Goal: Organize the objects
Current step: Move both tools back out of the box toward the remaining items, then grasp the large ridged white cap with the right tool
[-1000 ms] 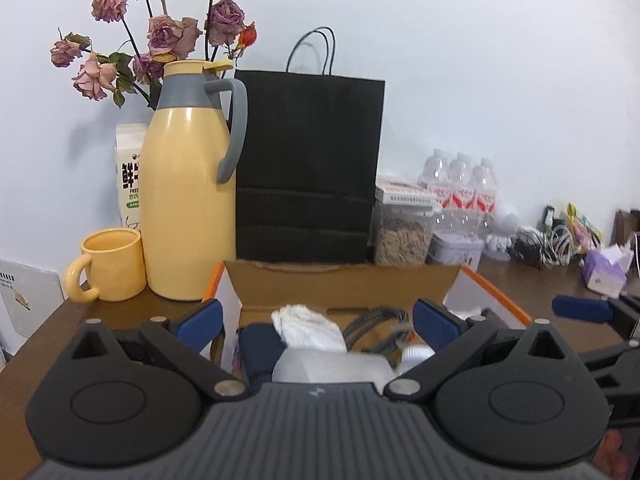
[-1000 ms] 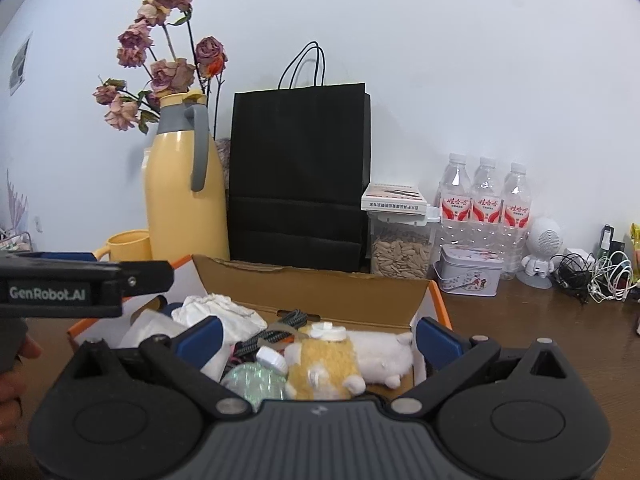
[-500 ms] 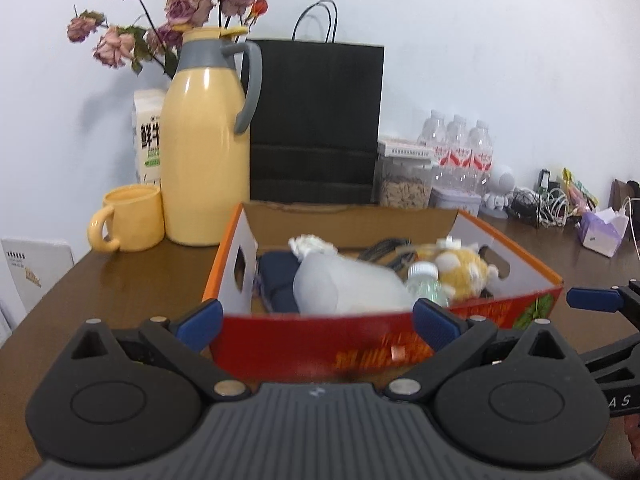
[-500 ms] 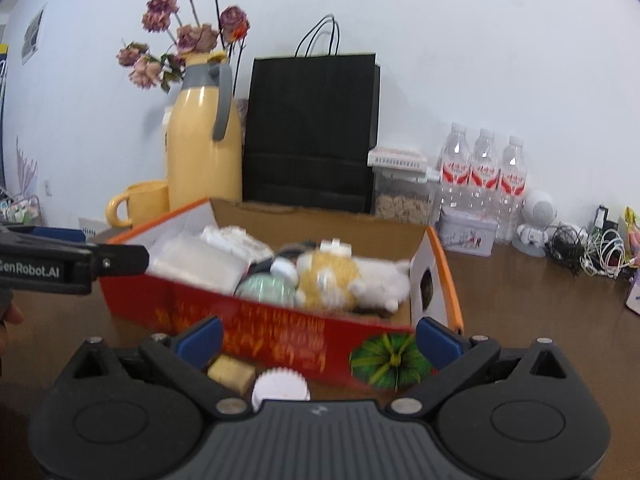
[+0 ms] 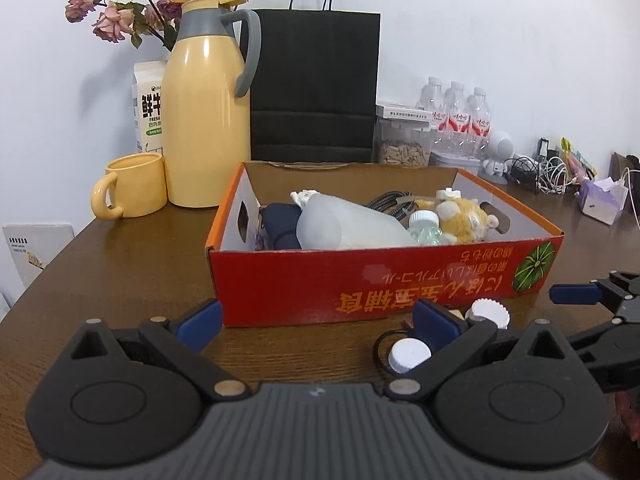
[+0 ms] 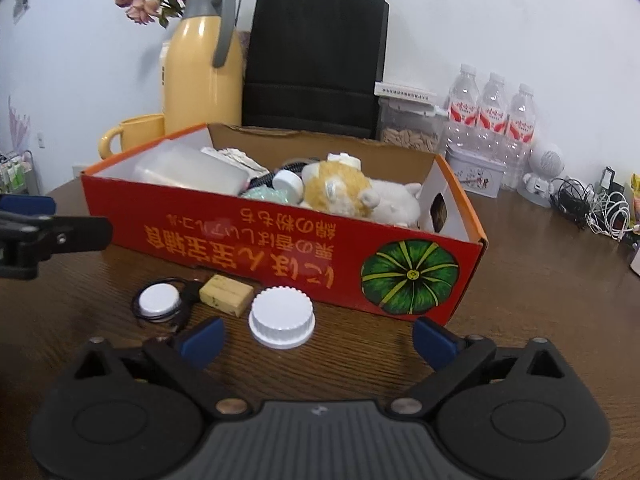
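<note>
Here, red box (image 6: 280, 236) on the brown bench (image 6: 540, 280), both tongs low in front of it.
Box holds a plush toy (image 6: 352, 194), frosted container (image 6: 188, 170), small bottle (image 5: 424, 226), dark cloth (image 5: 280, 226). Loose on bench just beside box front: big ribbed white cap (image 6: 281, 317), small white cap (image 6: 159, 300) on a black cord, tan block (image 6: 226, 294). Left tongs (image 5: 316, 322) spread, empty. Right tongs (image 6: 316, 336) wide but closing, big cap between the pads, untouched.
</note>
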Demonstrator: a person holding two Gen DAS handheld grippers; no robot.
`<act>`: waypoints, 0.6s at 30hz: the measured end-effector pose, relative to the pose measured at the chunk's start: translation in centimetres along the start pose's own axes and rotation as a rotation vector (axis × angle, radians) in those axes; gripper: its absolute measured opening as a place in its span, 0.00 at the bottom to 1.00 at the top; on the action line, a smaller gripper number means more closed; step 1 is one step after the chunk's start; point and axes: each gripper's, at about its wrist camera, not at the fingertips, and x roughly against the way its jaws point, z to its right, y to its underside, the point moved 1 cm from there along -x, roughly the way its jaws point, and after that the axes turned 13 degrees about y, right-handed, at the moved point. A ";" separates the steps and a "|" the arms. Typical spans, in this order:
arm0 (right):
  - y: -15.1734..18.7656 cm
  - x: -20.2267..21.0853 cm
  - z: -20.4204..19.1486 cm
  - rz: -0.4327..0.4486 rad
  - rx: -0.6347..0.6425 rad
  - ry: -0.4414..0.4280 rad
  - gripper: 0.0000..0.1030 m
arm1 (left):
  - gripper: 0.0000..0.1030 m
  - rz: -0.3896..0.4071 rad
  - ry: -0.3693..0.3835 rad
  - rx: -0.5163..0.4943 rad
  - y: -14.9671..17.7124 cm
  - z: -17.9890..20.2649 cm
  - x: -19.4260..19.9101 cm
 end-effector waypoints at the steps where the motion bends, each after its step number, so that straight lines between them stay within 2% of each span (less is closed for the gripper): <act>1: 0.0 -0.2 0.0 -0.007 -0.003 0.001 0.89 | 1.00 -0.003 -0.001 0.000 0.0 0.0 0.0; 6: -0.6 -1.4 -0.1 -0.042 -0.041 -0.013 0.74 | 1.00 -0.014 0.003 0.004 0.1 0.0 -0.1; 11: -1.0 -2.3 -0.6 -0.067 -0.064 -0.034 0.63 | 1.00 -0.017 0.001 0.010 0.2 -0.1 -0.1; 13: -1.0 -2.3 -0.7 -0.064 -0.066 -0.042 0.54 | 1.00 -0.019 -0.001 0.011 0.2 -0.1 -0.1; 14: -1.0 -2.3 -0.8 -0.059 -0.064 -0.049 0.43 | 1.00 -0.021 -0.002 0.011 0.2 -0.1 -0.2; 15: -1.1 -2.2 -0.8 -0.054 -0.059 -0.055 0.38 | 1.00 -0.022 -0.003 0.011 0.2 -0.1 -0.2; 18: -1.1 -2.0 -0.9 -0.047 -0.053 -0.061 0.38 | 1.00 -0.025 -0.006 0.012 0.3 -0.1 -0.3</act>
